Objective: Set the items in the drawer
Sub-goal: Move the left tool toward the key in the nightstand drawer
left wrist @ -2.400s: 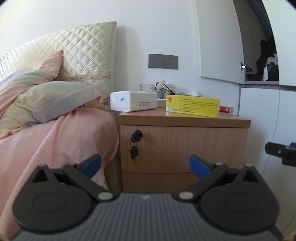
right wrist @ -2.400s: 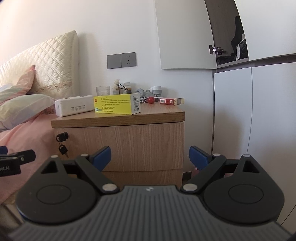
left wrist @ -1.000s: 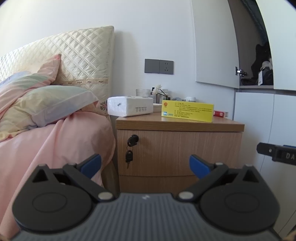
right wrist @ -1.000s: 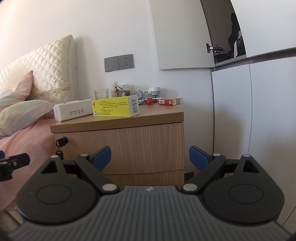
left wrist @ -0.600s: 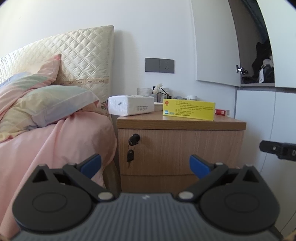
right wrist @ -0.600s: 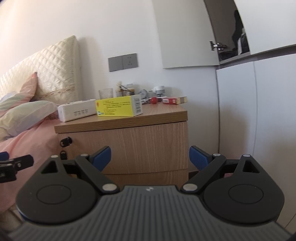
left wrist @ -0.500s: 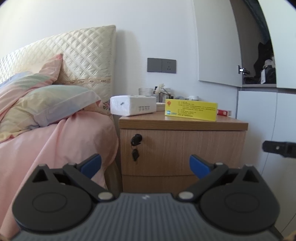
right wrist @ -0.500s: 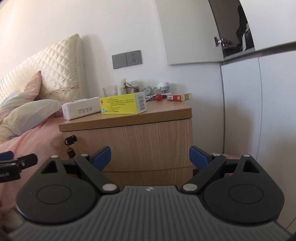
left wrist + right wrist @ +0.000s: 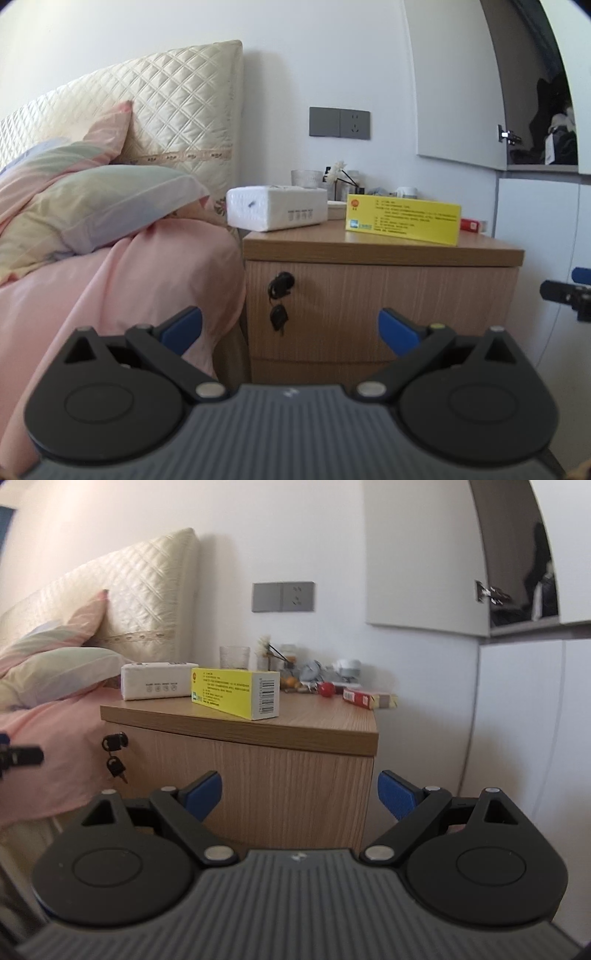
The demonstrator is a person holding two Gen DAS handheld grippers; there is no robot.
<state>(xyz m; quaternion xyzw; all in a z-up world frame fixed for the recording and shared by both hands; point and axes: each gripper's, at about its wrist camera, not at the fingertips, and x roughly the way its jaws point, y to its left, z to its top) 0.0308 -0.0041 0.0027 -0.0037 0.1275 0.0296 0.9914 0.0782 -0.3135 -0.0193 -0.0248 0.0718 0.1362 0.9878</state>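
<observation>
Nightstand (image 9: pixel 380 295): wooden cabinet beside the bed (image 9: pixel 110 280); both drawer fronts closed in both views.
Keys (image 9: pixel 279 302): hang from the lock at the upper drawer's left edge.
Yellow box (image 9: pixel 402 219): lies on the nightstand top near the front edge, well ahead of either claw; the left wrist view shows its long printed face, the right wrist view (image 9: pixel 236 692) adds the barcoded end.
Tissue pack (image 9: pixel 277 208): white, on the top's left corner, just beside the yellow box.
Red pack (image 9: pixel 369 698): fully seen only from the right wrist, near the top's right rear; the left wrist view shows only a sliver behind the yellow box.
Rear clutter: a glass (image 9: pixel 234 657), a small red ball (image 9: pixel 326 689) and small items, clearer from the right wrist.
Left gripper (image 9: pixel 290 328): blue pads spread wide, nothing between them, facing the drawer front.
Right gripper (image 9: pixel 299 794): pads likewise wide apart and holding nothing, facing the nightstand's right corner.
Cross-sighting: each view catches the other claw's tip at its frame edge.
</observation>
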